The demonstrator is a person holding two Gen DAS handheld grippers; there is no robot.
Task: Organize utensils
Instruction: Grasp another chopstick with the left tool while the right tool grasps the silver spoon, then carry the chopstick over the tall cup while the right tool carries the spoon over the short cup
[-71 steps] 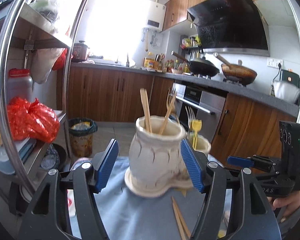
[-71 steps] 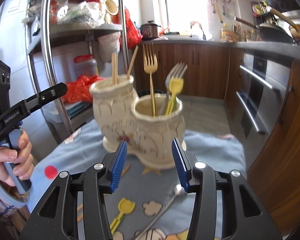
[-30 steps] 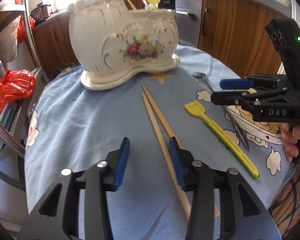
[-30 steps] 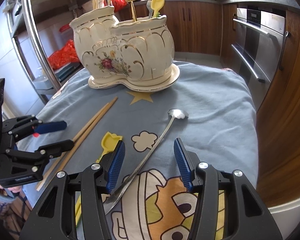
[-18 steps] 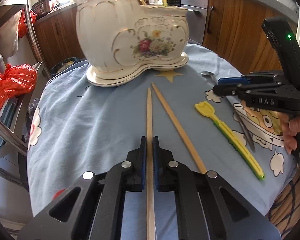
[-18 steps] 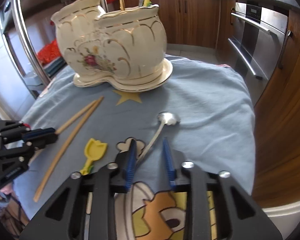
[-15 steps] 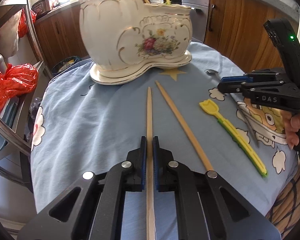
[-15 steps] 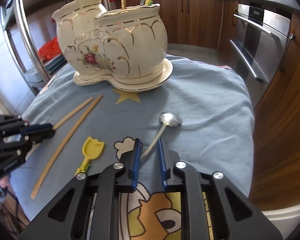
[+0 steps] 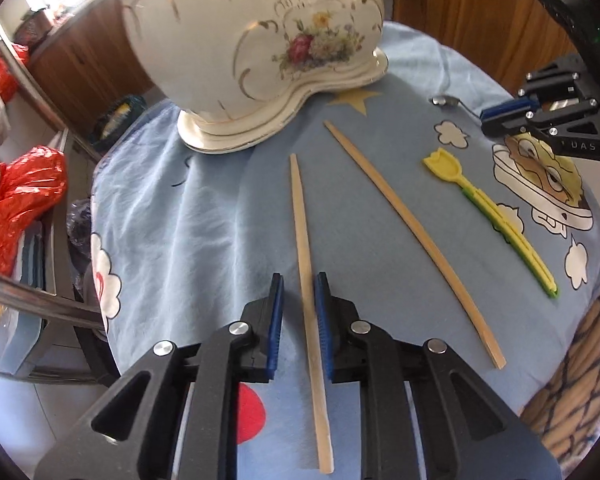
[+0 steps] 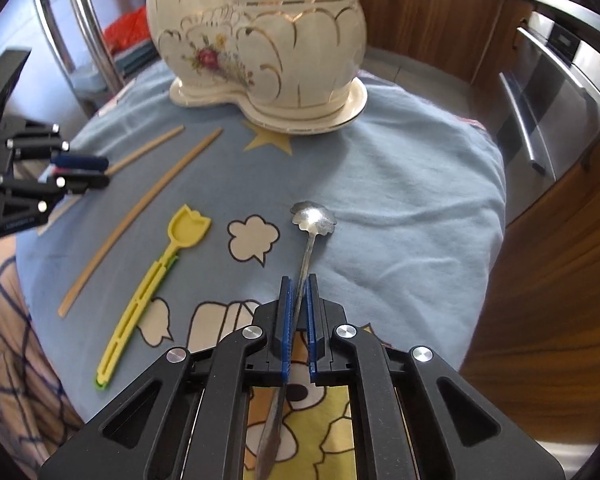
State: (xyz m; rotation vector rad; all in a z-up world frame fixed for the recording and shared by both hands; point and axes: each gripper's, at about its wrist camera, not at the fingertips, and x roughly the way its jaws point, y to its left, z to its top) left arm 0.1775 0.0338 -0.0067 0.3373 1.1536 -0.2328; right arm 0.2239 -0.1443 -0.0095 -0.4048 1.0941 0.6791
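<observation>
A white double ceramic utensil holder [image 9: 260, 40] with gold trim stands at the far side of the blue cloth [image 9: 204, 232]; it also shows in the right wrist view [image 10: 268, 44]. My left gripper [image 9: 299, 300] straddles a wooden chopstick [image 9: 302, 220], jaws slightly apart, right pad touching it. A second chopstick [image 9: 404, 216] lies to its right. A yellow spoon [image 9: 488, 208] lies further right, seen too in the right wrist view [image 10: 156, 268]. My right gripper [image 10: 298, 304] is shut on the handle of a metal spoon [image 10: 314, 218].
A metal shelf rack with a red bag [image 9: 24, 192] stands left of the table. Wooden cabinets and an oven [image 10: 556, 92] are to the right. The holder contains forks and chopsticks. The table edge drops off on the right [image 10: 496, 208].
My left gripper's jaws, shut on the chopstick half a second ago, now stand slightly apart around it. My right gripper has closed fully on the metal spoon's handle.
</observation>
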